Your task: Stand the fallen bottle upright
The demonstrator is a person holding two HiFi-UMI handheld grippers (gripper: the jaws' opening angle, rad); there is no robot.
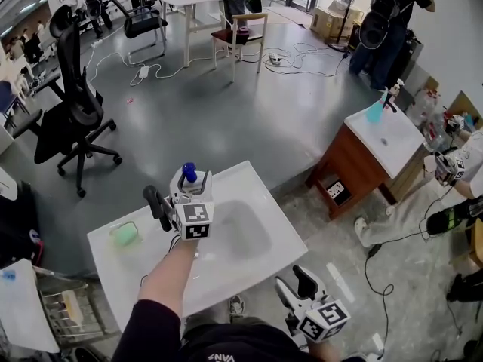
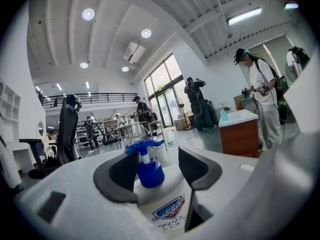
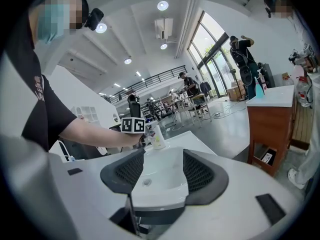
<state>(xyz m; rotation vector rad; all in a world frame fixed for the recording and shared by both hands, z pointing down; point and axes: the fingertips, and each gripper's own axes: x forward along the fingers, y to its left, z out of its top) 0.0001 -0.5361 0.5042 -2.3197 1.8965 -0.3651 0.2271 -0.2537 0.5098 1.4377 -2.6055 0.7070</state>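
A white pump bottle with a blue pump head (image 1: 189, 173) stands upright on the far rim of the white sink top (image 1: 279, 225). My left gripper (image 1: 190, 181) reaches level around it. In the left gripper view the bottle (image 2: 160, 204) fills the space between the jaws of that gripper (image 2: 157, 166), and a slim gap shows at the right pad. The right gripper view shows the same bottle (image 3: 157, 136) upright beside the left gripper's marker cube (image 3: 133, 125). My right gripper (image 1: 294, 281) hangs open and empty off the sink's near edge, its jaws (image 3: 159, 171) facing the basin.
A pale green object (image 1: 124, 234) lies on the sink top's left end. A second sink on a brown cabinet (image 1: 377, 149) stands to the right with a teal spray bottle (image 1: 375, 111). A black office chair (image 1: 72, 111) stands on the left, and people stand at the far right.
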